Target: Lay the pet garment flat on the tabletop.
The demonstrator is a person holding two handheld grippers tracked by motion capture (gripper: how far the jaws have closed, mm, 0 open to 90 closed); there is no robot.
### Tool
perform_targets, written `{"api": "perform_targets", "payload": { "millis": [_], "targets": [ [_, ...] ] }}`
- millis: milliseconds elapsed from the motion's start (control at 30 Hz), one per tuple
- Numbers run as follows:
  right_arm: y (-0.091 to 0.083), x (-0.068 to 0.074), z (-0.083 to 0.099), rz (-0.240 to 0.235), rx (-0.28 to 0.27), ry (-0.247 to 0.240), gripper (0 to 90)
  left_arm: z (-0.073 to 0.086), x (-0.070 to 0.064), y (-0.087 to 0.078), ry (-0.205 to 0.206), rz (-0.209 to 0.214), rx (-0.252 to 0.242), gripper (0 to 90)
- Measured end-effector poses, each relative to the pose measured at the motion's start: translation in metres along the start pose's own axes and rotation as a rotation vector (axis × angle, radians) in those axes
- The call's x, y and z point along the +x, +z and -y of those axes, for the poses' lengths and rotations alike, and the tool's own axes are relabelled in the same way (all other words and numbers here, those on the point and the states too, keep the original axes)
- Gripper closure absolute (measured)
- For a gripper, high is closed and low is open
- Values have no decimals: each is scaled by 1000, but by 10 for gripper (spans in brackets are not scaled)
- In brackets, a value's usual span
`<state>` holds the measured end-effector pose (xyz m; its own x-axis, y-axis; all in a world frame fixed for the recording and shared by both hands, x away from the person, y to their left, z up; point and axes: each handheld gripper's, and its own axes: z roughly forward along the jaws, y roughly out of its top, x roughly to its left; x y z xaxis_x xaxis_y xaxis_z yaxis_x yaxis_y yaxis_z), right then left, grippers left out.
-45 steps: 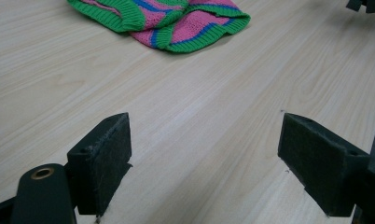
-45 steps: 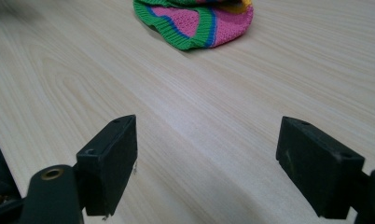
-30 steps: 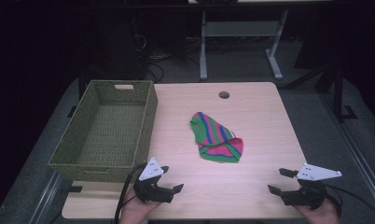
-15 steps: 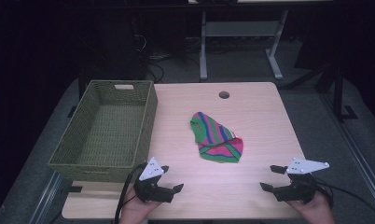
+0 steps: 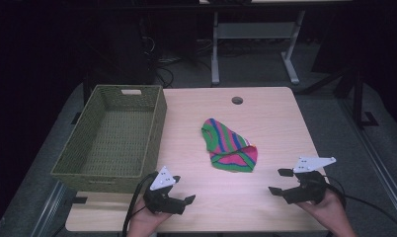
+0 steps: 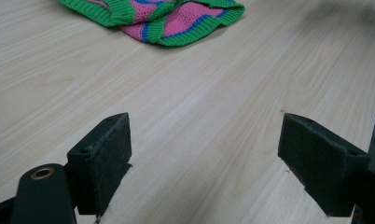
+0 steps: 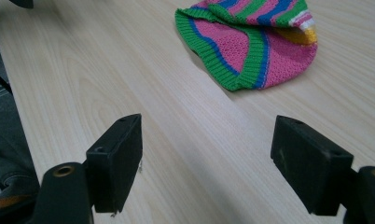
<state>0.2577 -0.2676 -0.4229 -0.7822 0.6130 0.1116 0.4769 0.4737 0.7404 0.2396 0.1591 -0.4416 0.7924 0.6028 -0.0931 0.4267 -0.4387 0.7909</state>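
A knitted garment (image 5: 228, 146) with green, pink and blue stripes lies crumpled on the middle of the wooden table (image 5: 265, 123). My left gripper (image 5: 182, 190) rests near the front edge, left of centre, open and empty. In the left gripper view (image 6: 204, 163) the garment (image 6: 167, 18) lies well ahead of the jaws. My right gripper (image 5: 280, 181) hovers open near the front right, its jaws facing the garment. The right gripper view (image 7: 206, 163) has the garment's green hem (image 7: 251, 46) ahead and to the right, apart from the jaws.
A woven olive basket (image 5: 115, 136) stands empty on the table's left side. A round cable hole (image 5: 237, 100) sits near the far edge. Dark desk legs and cables lie beyond the table. Bare wood separates both grippers from the garment.
My right gripper has moved left and slightly forward, toward the garment. The left gripper and the garment have stayed where they were.
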Motion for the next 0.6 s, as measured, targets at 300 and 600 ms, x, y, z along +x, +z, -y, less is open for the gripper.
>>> {"api": "perform_targets", "payload": {
  "millis": [300, 600],
  "targets": [
    [10, -5, -21, -30, 35, -17, 246, 0, 2, -1, -9, -5, -7, 169],
    [15, -10, -36, -41, 54, -37, 246, 1, 4, -1, -12, -4, -1, 169]
  ]
}}
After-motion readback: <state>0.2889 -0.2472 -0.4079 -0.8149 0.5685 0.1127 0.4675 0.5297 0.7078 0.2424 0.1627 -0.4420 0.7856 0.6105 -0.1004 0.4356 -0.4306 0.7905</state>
